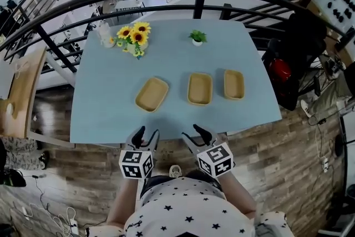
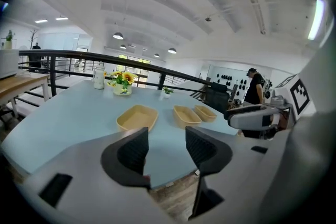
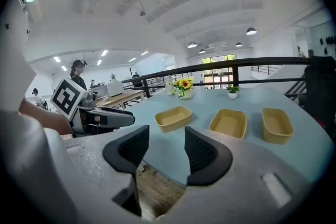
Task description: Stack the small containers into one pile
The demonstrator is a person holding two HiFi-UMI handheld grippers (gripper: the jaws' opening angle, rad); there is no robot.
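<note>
Three shallow, round-cornered tan containers (image 1: 199, 89) dot a smooth table (image 1: 105, 114).

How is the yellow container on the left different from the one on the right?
The left container lies turned at an angle; the right container lies straight. The left container looks wider, the right container narrower. The left container sits farther from the middle container; the right container sits close beside it. Both are tan, empty and open side up on the blue table.

Three tan containers (image 1: 199, 89) sit apart on the blue table (image 1: 111, 111).
</note>
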